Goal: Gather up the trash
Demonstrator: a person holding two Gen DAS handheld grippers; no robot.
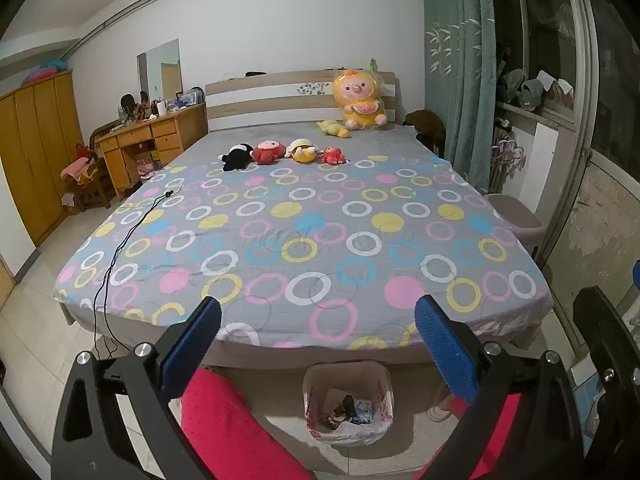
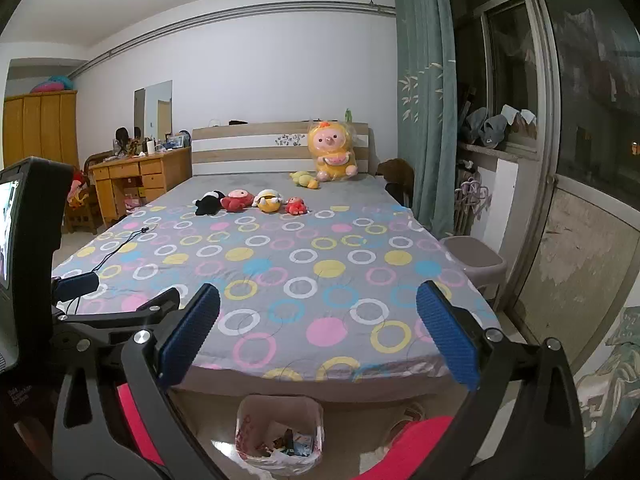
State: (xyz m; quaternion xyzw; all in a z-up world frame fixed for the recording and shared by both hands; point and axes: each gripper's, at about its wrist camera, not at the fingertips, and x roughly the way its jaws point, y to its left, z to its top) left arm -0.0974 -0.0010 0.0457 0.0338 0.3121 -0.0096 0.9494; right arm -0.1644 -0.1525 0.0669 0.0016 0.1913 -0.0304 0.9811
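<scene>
Grippers, left [image 1: 318,338] and right [image 2: 318,336], gape empty above bin [image 1: 347,402] at bed's [image 1: 304,240] foot edge.

Both wrist views from the foot of the bed [image 1: 304,240], facing the headboard [image 2: 280,148], side by side.

trash bin [image 1: 347,402] | lined with white, red-printed bag | upright on floor at foot of bed | mixed wrappers [image 2: 289,446] inside (kinds unclear)

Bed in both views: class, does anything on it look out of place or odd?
Yes: a black cable trails across the bed and hangs off its left edge toward the floor. The plush toys sit in a neat row.
</scene>
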